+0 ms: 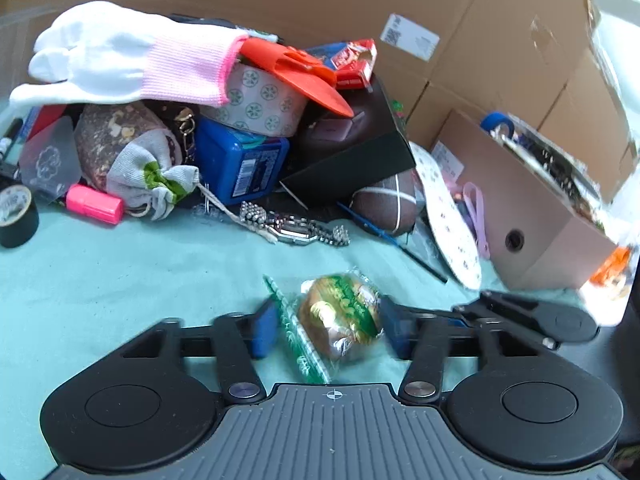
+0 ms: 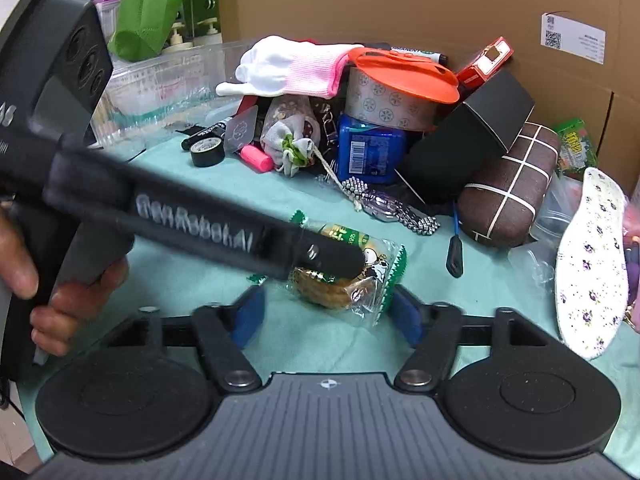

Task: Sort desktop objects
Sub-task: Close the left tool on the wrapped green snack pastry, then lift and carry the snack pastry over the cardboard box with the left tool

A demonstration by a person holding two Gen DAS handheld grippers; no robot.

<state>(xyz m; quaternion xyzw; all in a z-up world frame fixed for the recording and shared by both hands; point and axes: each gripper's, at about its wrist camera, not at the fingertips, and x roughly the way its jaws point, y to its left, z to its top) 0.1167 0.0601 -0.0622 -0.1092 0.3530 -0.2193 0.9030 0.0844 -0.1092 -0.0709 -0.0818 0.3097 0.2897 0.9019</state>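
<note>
A wrapped snack cake (image 1: pixel 340 320) in a clear and green wrapper lies on the teal cloth (image 1: pixel 120 280). My left gripper (image 1: pixel 330 330) is open around it, blue pads on both sides; the right pad is close to the wrapper, the left pad stands apart. In the right wrist view the cake (image 2: pixel 344 276) lies just ahead of my open right gripper (image 2: pixel 326 312), and the left gripper (image 2: pixel 332 258) reaches in from the left over it. Neither gripper holds anything.
A pile sits behind: white and pink glove (image 1: pixel 120 56), orange lid (image 1: pixel 296 72), patterned tape roll (image 1: pixel 260 100), blue box (image 1: pixel 244 160), black box (image 1: pixel 360 156), watch (image 1: pixel 296 232), pink marker (image 1: pixel 94 204), black tape (image 1: pixel 16 216). An insole (image 2: pixel 592 264) and brown case (image 2: pixel 508 188) lie right. Cardboard boxes (image 1: pixel 520 208) stand behind.
</note>
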